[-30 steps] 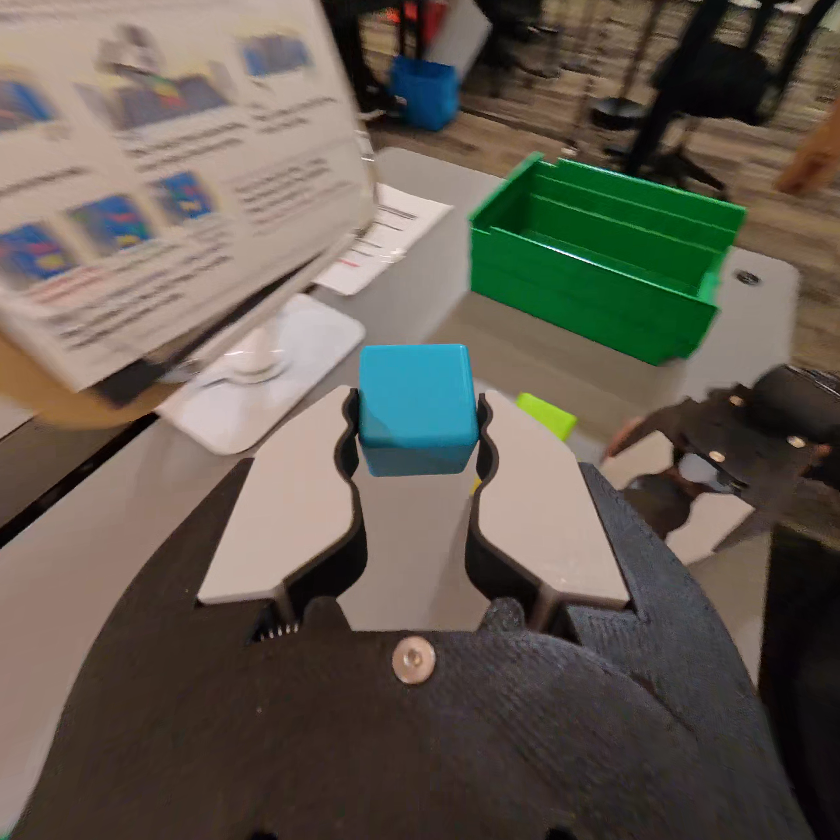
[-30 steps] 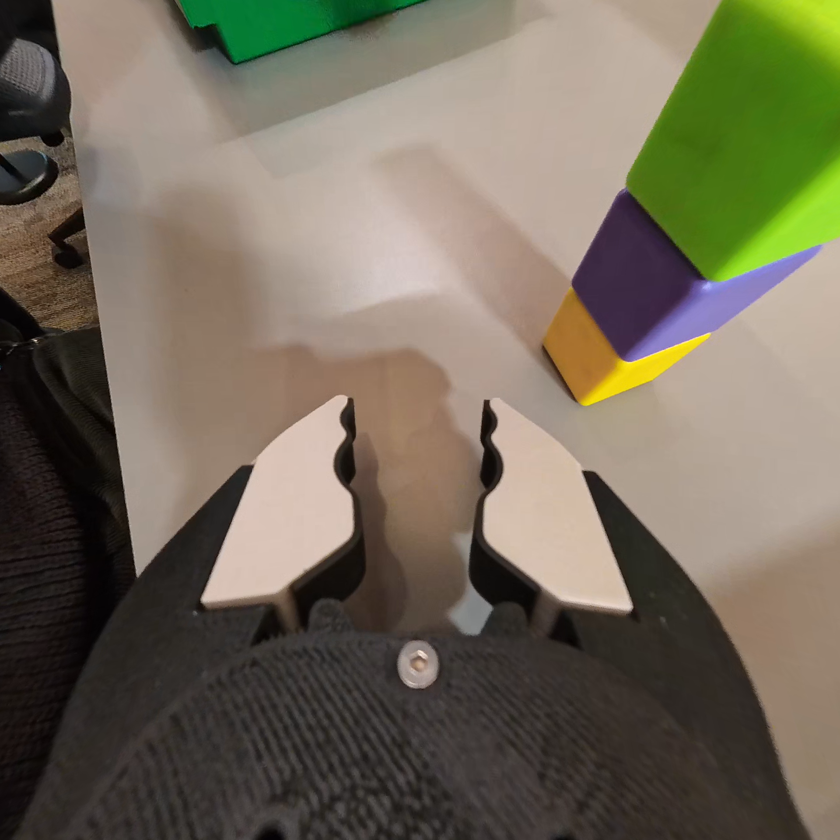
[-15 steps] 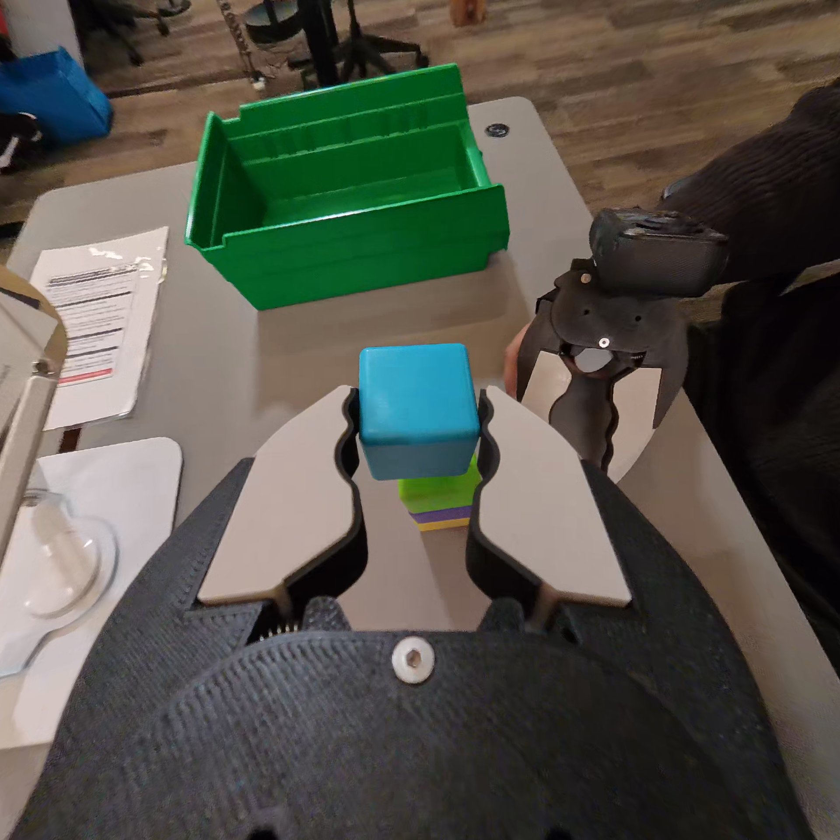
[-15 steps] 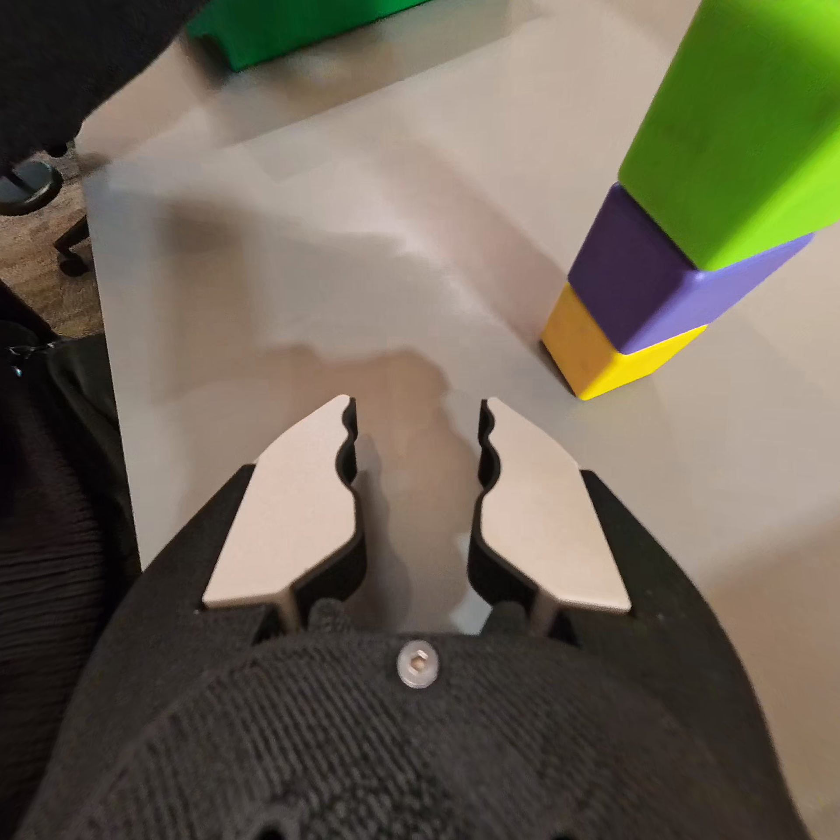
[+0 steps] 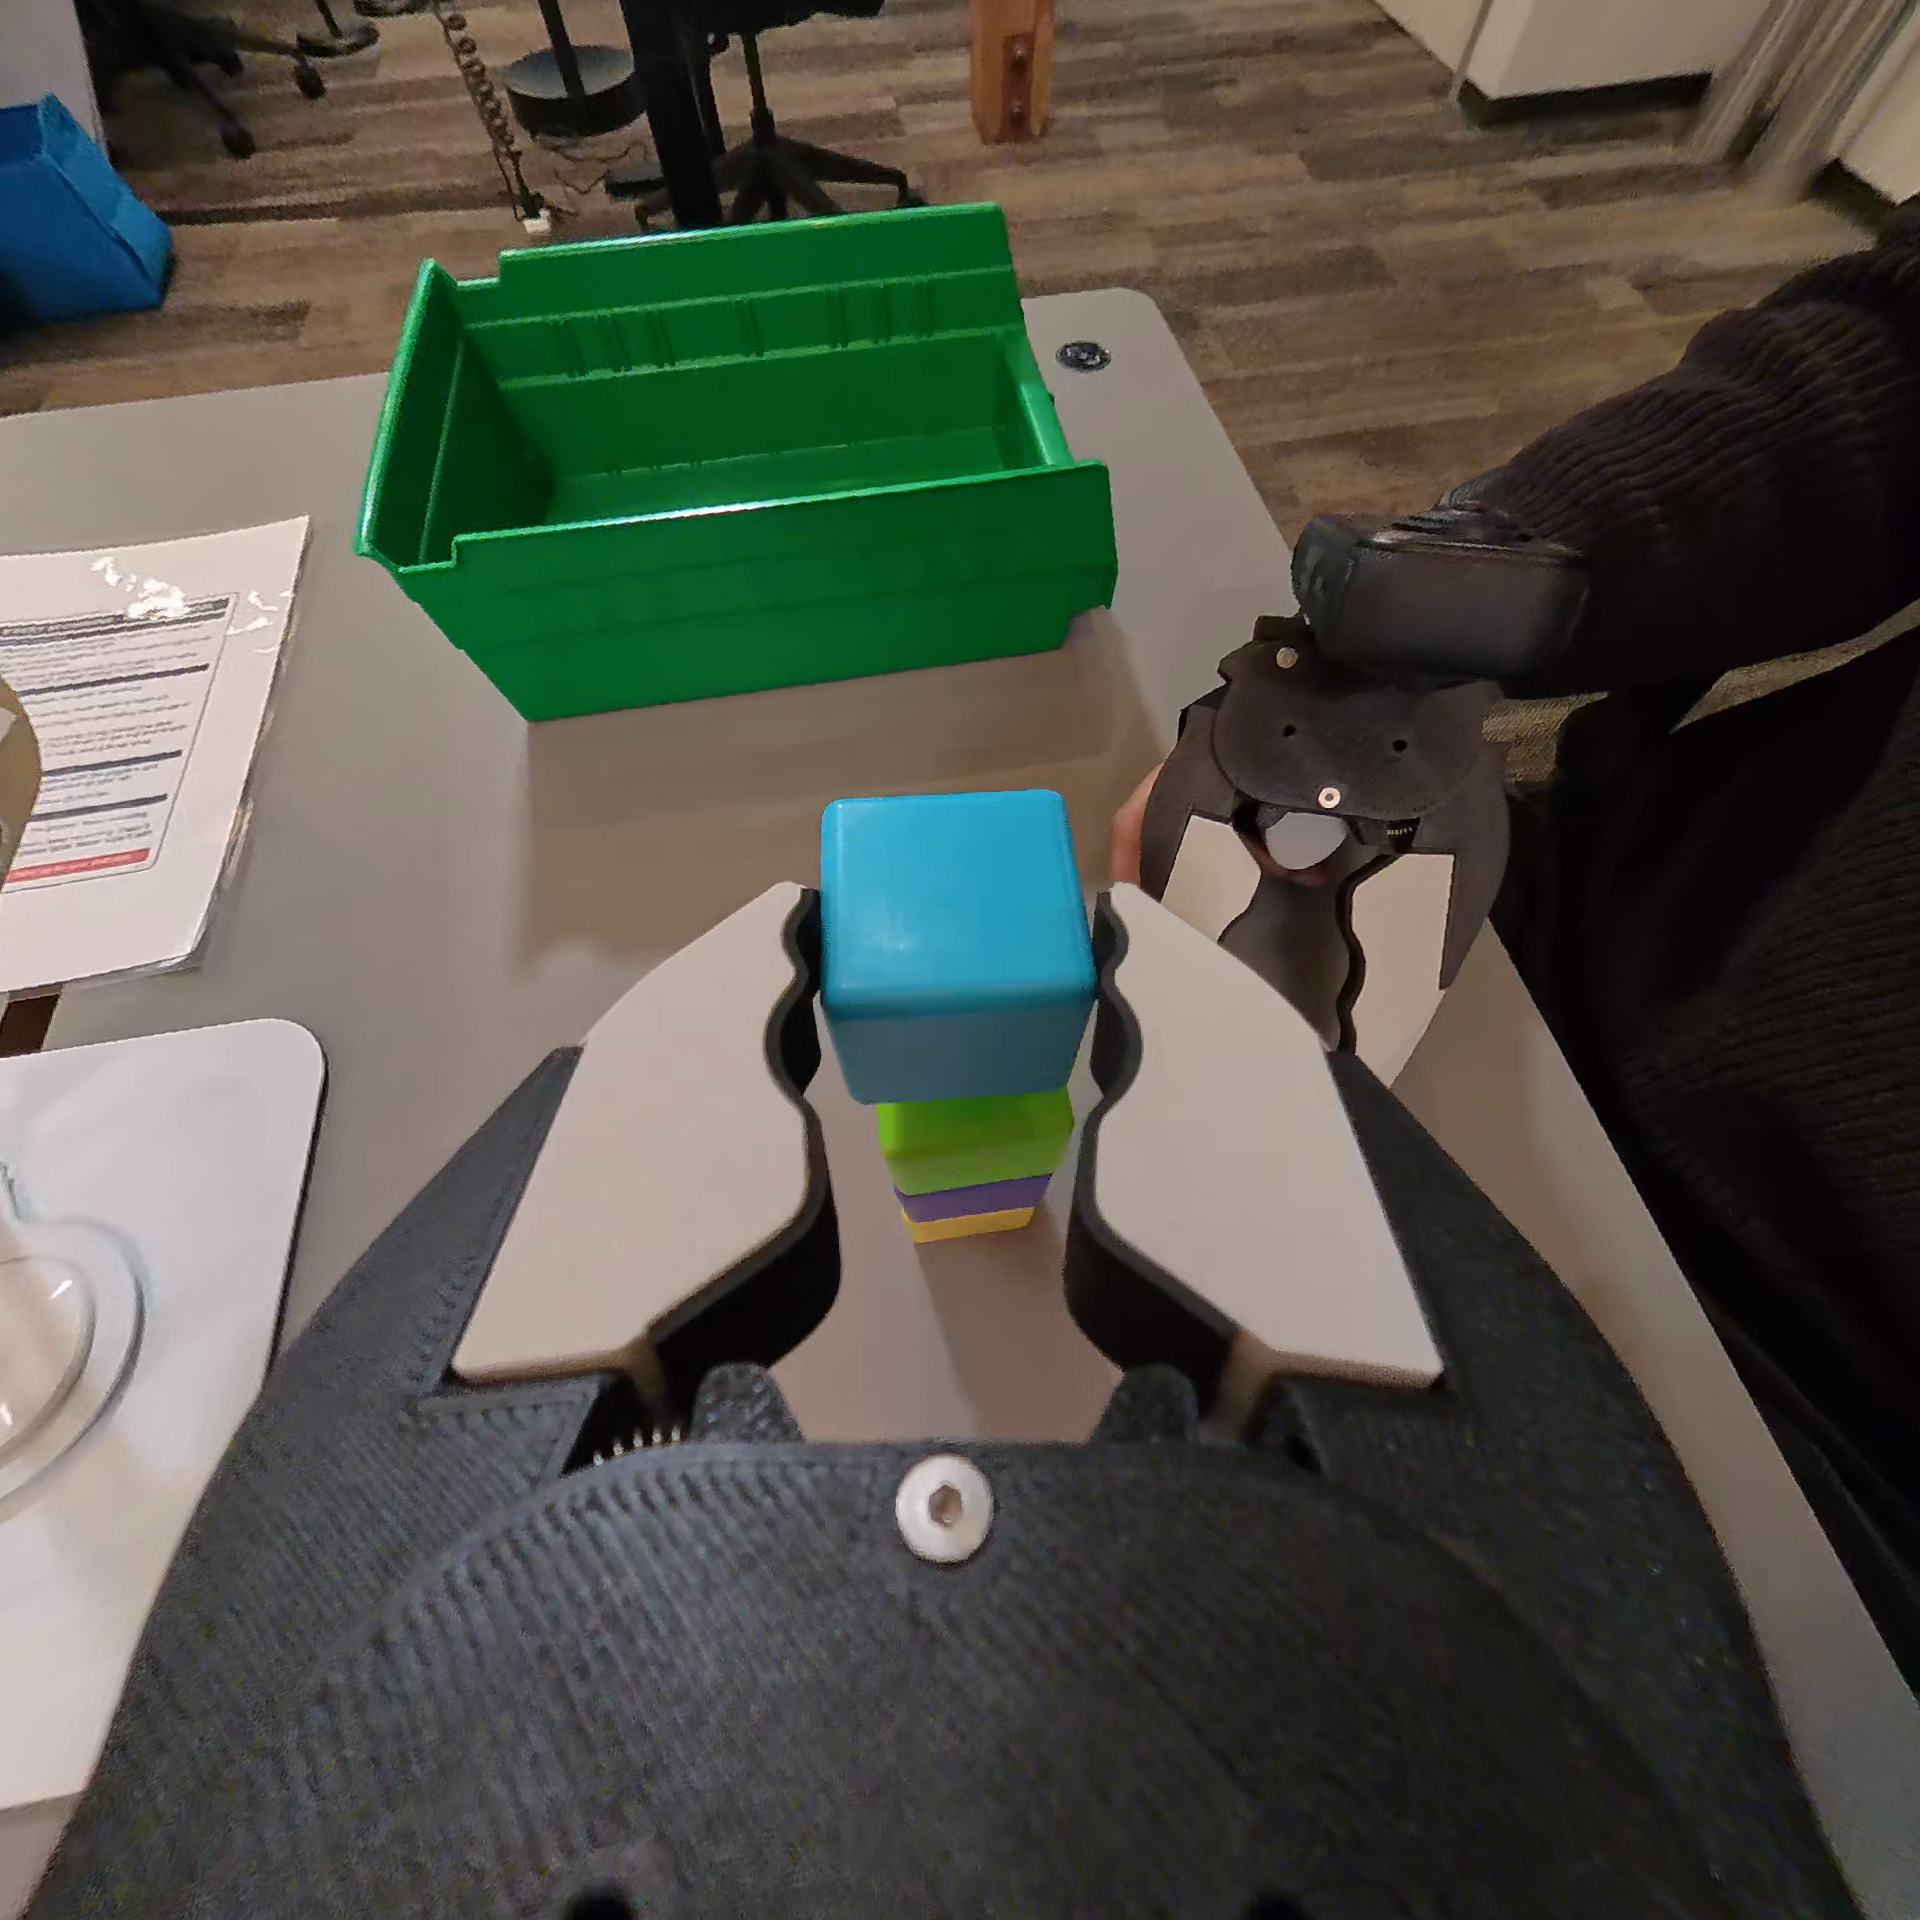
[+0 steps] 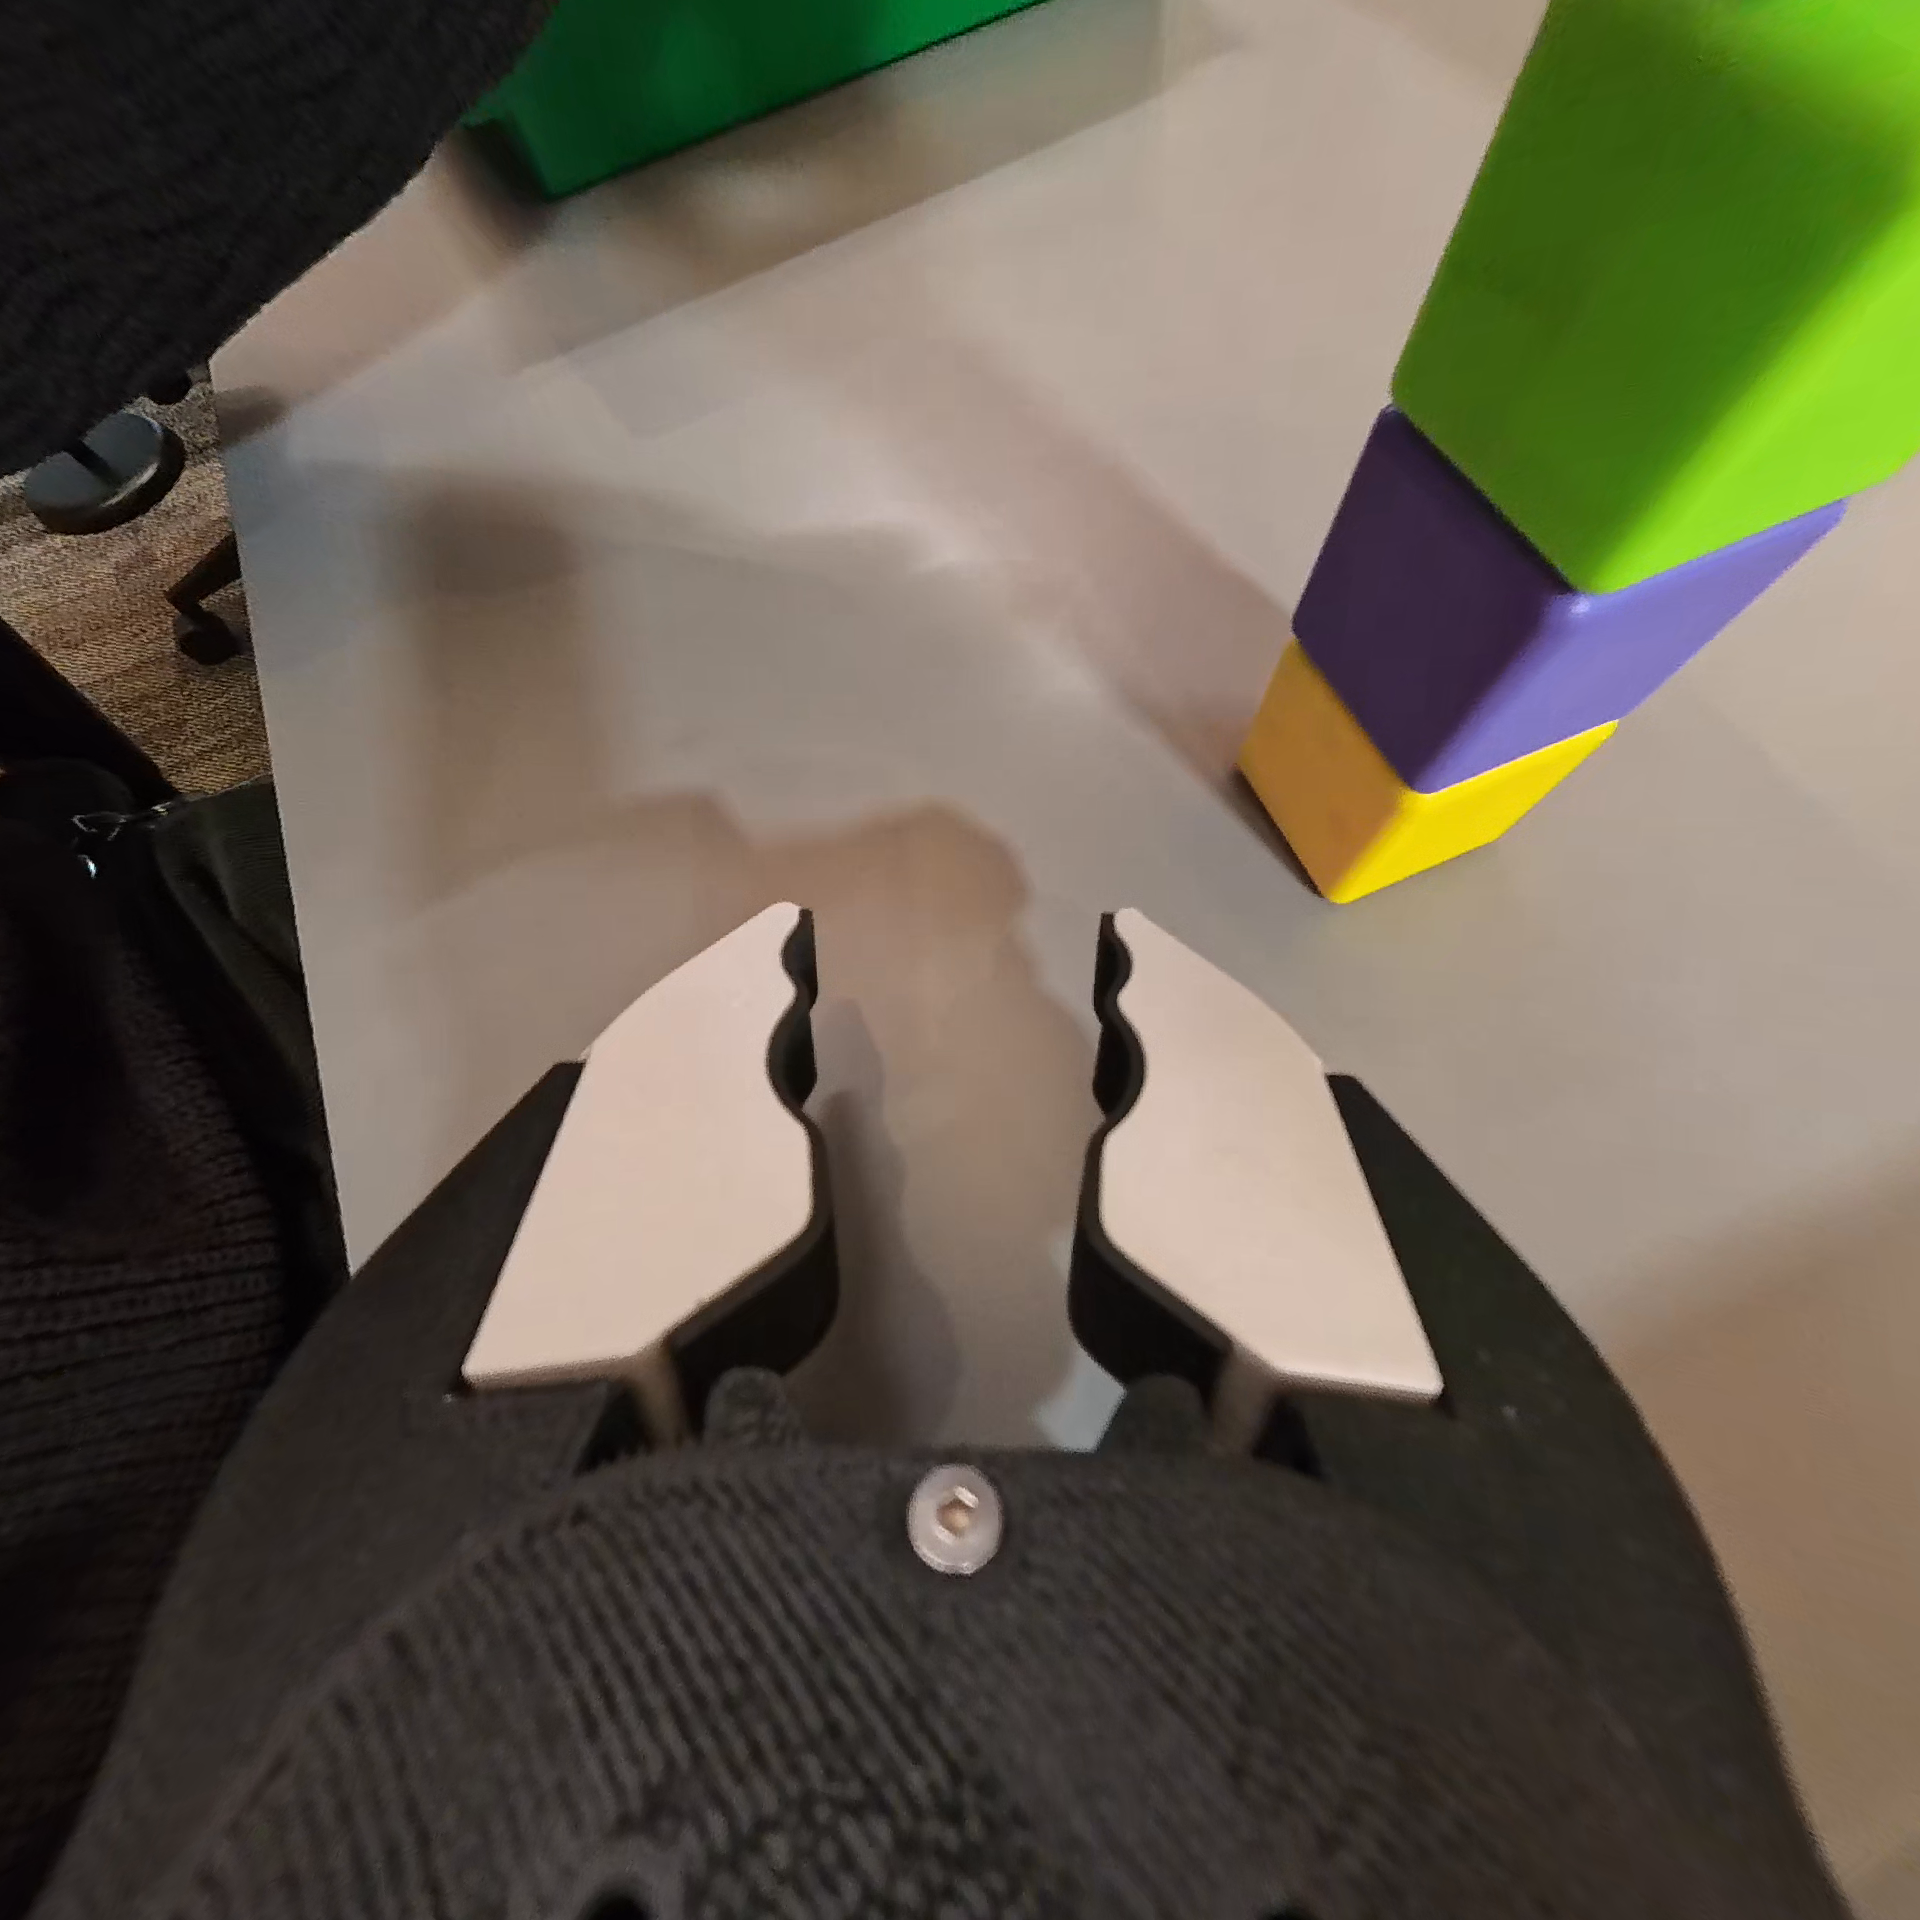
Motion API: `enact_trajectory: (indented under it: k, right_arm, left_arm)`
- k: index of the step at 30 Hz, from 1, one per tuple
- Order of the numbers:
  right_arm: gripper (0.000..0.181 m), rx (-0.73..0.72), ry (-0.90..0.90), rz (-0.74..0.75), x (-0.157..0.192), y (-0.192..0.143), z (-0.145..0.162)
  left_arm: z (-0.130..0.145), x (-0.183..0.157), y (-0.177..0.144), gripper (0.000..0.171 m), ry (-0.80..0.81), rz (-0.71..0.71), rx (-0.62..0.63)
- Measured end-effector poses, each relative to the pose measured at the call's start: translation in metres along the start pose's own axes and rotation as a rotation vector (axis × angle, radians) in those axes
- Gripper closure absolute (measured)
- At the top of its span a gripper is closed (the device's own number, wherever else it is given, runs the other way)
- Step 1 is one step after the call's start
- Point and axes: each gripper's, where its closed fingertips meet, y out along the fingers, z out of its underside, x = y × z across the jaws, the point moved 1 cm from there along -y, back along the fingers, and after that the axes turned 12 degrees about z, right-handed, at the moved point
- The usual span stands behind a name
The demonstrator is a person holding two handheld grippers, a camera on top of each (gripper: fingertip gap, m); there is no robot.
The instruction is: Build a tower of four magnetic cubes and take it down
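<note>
My left gripper (image 5: 956,935) is clamping a blue block (image 5: 951,935) between its two fingertips, the jaws closed in on the block's sides. I am holding it directly over a small tower on the grey table (image 5: 468,831): a lime green block (image 5: 975,1138) on top, a purple block (image 5: 971,1195) under it and a yellow block (image 5: 971,1224) at the bottom, resting on the table. From the left wrist view I cannot tell whether the blue block is touching the green one or hanging just above it.

My right gripper (image 6: 954,935) is holding nothing; its jaws are standing moderately apart with only bare table showing between them. It is hovering low over the table near its edge, with the tower just beside it, ahead and to its right. In the left wrist view this same gripper is pointing down at the table right of the tower, gripped by a person's arm in a dark knitted sleeve (image 5: 1714,499).

Behind the tower a green plastic bin (image 5: 727,623) is sitting on the table, open-topped, and its inside is showing only bare green floor. A printed sheet of paper (image 5: 125,727) is lying to the left of the bin, and a white flat base (image 5: 156,1195) with a clear dome on it is sitting nearer me on the left.
</note>
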Motion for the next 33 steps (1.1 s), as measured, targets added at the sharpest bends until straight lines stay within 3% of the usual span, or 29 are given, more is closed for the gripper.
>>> enact_trajectory:
  k: [19,24,29,33]
  right_arm:
    - [0.129,-0.002,0.005,-0.003,0.000,-0.001,0.000]
    - [0.129,-0.002,0.004,-0.003,0.000,-0.001,0.000]
    - [0.128,0.000,0.001,-0.002,0.000,0.000,0.000]
    - [0.128,0.009,-0.021,0.010,0.001,0.001,0.001]
  left_arm:
    - [0.017,-0.001,0.008,0.121,-0.031,0.029,-0.061]
    - [0.026,0.003,0.012,0.095,-0.045,-0.042,0.010]
    - [0.021,-0.004,0.007,0.092,-0.067,-0.055,-0.018]
    - [0.005,-0.007,-0.003,0.092,-0.041,-0.178,0.002]
